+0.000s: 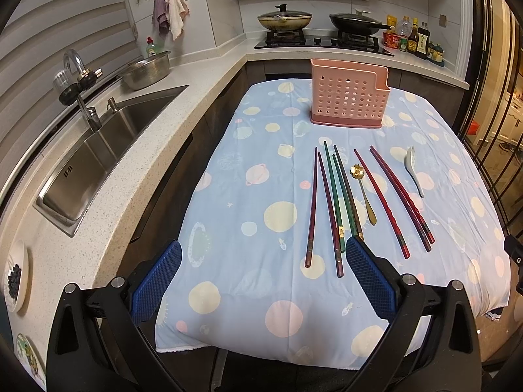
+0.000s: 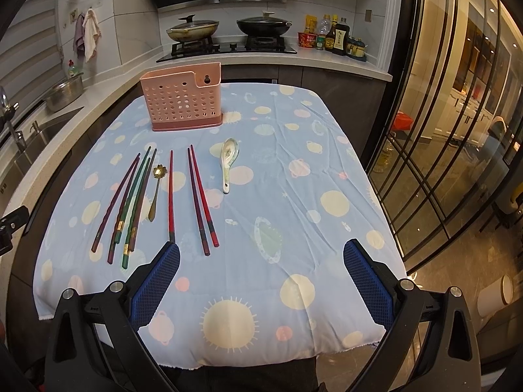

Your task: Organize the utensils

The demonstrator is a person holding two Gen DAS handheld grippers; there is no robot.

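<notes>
Left gripper (image 1: pixel 263 259) and right gripper (image 2: pixel 261 258) both spread wide, holding nothing, above the blue planet-print cloth surface (image 2: pixel 294 176). Dark red and green chopsticks (image 1: pixel 333 202), gold flower spoon (image 1: pixel 362 192), white ceramic spoon (image 2: pixel 228 163) lie loose before the perforated pink plastic utensil holder (image 1: pixel 348 98).

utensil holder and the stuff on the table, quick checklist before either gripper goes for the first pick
1. Left gripper open and empty: ok.
2. Right gripper open and empty: ok.
3. Pink utensil holder upright at the far end: ok.
4. Holder's inside free: cannot tell, top not visible.
5. Chopsticks lying flat: ok, but the green ones overlap, not ok for a single pick.
6. Gold spoon and ceramic spoon lying apart from the chopsticks: ok.
</notes>
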